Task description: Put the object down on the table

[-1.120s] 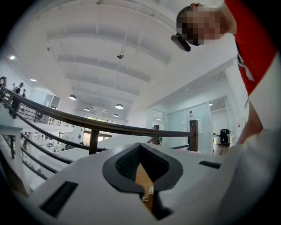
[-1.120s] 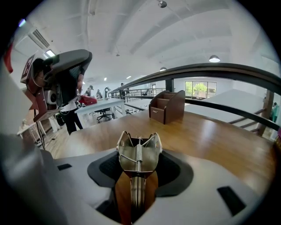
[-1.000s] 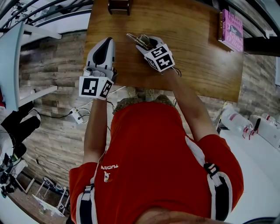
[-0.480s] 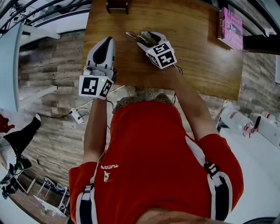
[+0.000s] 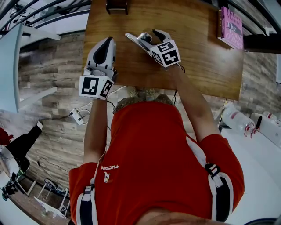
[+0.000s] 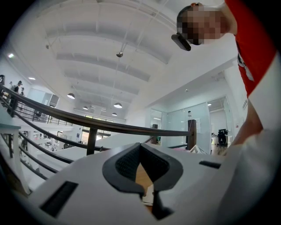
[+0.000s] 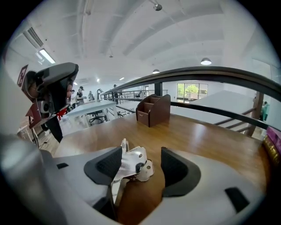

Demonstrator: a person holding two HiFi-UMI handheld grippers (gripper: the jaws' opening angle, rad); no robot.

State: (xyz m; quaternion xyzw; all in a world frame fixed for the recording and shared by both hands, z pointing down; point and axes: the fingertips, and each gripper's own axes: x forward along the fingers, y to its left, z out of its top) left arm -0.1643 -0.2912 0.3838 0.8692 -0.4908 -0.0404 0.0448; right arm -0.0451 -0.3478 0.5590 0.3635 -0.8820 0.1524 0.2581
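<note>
A small silver metal clip lies on the wooden table between the jaws of my right gripper. Those jaws are opening. In the right gripper view the clip leans against the left pad, while the right pad stands well apart from it, so the right gripper no longer pinches it. My left gripper rests shut at the table's near left edge, holding nothing. The left gripper view looks up at the ceiling past its closed jaws.
A brown desk organizer stands at the far edge of the table, ahead of the right gripper. A pink book lies at the far right corner. A power strip and bottles sit on the floor.
My right gripper's jaws have spread apart and let go of the clip, and the gripper has shifted slightly away from me. The left gripper has not moved.
</note>
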